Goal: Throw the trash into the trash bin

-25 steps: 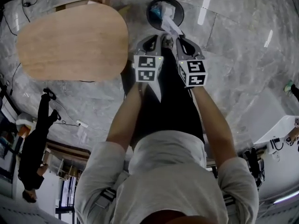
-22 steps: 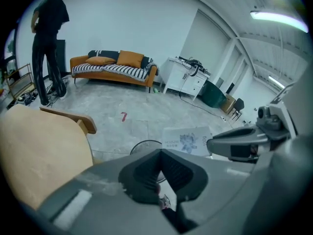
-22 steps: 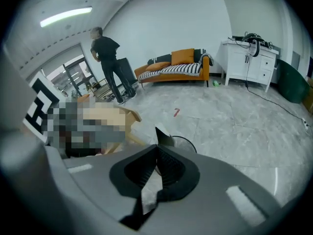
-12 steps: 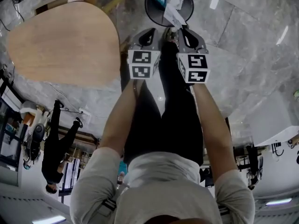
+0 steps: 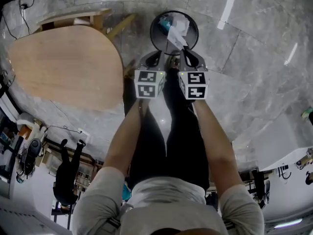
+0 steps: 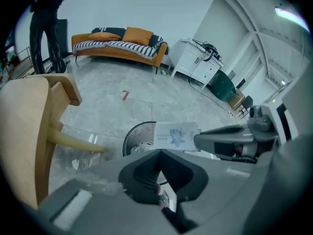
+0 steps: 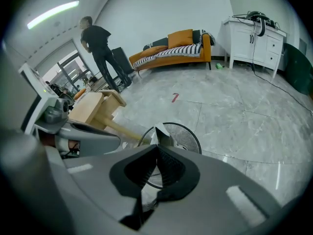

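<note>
Wooden table [image 5: 63,65]: at the left of the head view, beside the bin and playing no part in this step.
Left gripper [image 5: 157,55]: jaws closed tip to tip with nothing between them; it is held just beside the right gripper and points down toward the bin.
Trash bin [image 5: 154,33]: a round, dark, open-topped bin on the stone floor, directly ahead of both grippers; some litter [image 5: 165,21] already lies inside.
Paper packet [image 5: 177,32]: the trash, a flat white printed piece. It sticks out beyond the right gripper's tips and, in the head view, lies across the bin's mouth; its height above the rim cannot be judged.
Right gripper [image 5: 183,50]: jaws clamped on the near edge of the packet; it is tilted steeply downward at the bin.
Step in hand: judged to be the delivery stage, with the packet carried to the bin and not yet let go.
Next move: probably to open the right jaws once the packet hangs well inside the rim. A light, flat sheet may drift or catch on the edge, so a low, centred release seems wise.
</note>
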Demonstrator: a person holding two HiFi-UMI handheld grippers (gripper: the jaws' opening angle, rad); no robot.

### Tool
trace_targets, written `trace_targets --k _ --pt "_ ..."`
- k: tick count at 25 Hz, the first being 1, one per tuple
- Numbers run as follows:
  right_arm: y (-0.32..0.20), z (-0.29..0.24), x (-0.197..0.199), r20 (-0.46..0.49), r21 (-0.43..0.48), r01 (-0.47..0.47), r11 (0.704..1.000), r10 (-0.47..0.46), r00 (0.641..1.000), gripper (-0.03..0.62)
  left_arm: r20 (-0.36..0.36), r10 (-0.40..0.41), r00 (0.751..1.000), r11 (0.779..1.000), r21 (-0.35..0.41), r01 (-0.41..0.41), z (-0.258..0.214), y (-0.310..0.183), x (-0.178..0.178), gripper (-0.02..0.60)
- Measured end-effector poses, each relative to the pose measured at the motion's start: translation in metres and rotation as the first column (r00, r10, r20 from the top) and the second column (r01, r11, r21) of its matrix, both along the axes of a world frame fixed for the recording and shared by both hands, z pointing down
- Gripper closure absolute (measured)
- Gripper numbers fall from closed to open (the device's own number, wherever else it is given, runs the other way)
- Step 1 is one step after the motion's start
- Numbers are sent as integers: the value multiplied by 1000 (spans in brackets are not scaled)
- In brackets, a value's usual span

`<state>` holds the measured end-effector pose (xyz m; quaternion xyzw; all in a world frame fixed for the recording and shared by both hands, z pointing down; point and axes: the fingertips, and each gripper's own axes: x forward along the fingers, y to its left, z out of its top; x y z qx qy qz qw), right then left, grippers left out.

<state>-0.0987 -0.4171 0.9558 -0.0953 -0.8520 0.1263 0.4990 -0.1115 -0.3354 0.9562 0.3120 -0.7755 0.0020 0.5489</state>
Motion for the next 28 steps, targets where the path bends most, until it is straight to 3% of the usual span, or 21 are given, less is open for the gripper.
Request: trace_targets --k 4,11,14,18,22,28 --pt "4 6 -13 -2 -5 -5 1000 5 1000 582 26 -4 1000 1000 10 4 2 -4 -9 563" --pt "4 36 -6 -22 -36 19 999 -20 1000 546 5 67 998 998 -18 -67 24 -17 9 563" --pt "1 16 -5 7 -37 -8 999 8 1000 556 4 33 999 999 -16 -33 13 -11 7 563" --pt "-1 -48 -10 105 -15 -6 1000 8 994 585 37 -18 999 1000 -2 18 -36 -7 -5 563" --pt "-14 -144 -29 249 -2 -15 1000 15 969 586 114 -39 993 998 49 34 -121 -22 -20 563" --pt "-4 -314 -63 494 24 33 999 -40 869 586 253 -121 960 984 156 83 -274 -23 -54 563"
